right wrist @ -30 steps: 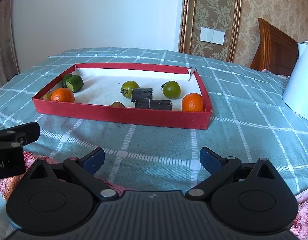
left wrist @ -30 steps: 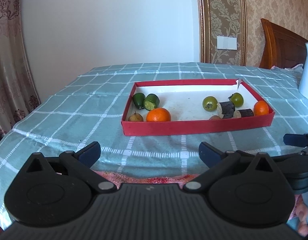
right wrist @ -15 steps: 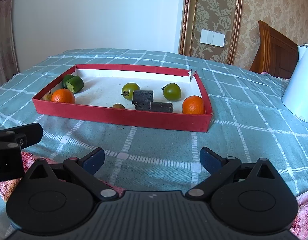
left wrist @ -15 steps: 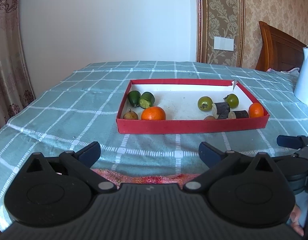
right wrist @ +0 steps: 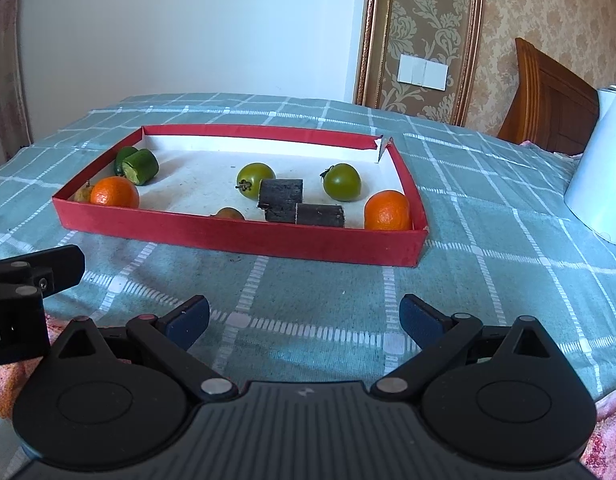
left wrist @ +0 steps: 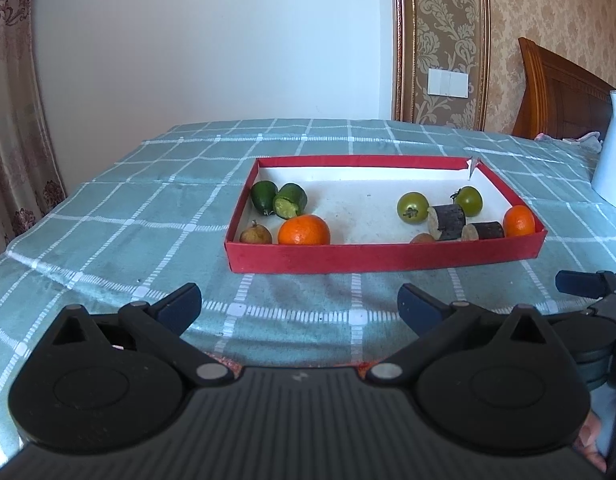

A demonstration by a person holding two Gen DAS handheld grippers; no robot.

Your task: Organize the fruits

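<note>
A red tray (left wrist: pixel 383 258) (right wrist: pixel 236 234) with a white floor lies on the teal checked tablecloth. At its left end lie two green cucumber pieces (left wrist: pixel 290 201), a small brown fruit (left wrist: pixel 255 235) and an orange (left wrist: pixel 304 230) (right wrist: pixel 114 192). At its right end lie two green tomatoes (left wrist: pixel 412 207) (right wrist: pixel 342 182), two dark sugarcane pieces (left wrist: pixel 447 222) (right wrist: pixel 280 195), a brown fruit (right wrist: pixel 228 213) and a second orange (left wrist: pixel 518 221) (right wrist: pixel 387 210). My left gripper (left wrist: pixel 299 307) is open and empty, short of the tray. My right gripper (right wrist: pixel 304 317) is open and empty, also short of it.
A white kettle (right wrist: pixel 597 168) (left wrist: pixel 611 148) stands on the table to the right of the tray. A wooden chair back (right wrist: pixel 547 96) is behind it. A curtain (left wrist: pixel 16 120) hangs at the left. A red patterned cloth (right wrist: pixel 16 380) lies at the near table edge.
The left gripper view has drawn back and tilted up a little, so the tray sits slightly farther and lower. The right gripper has barely moved. Both stay open.
</note>
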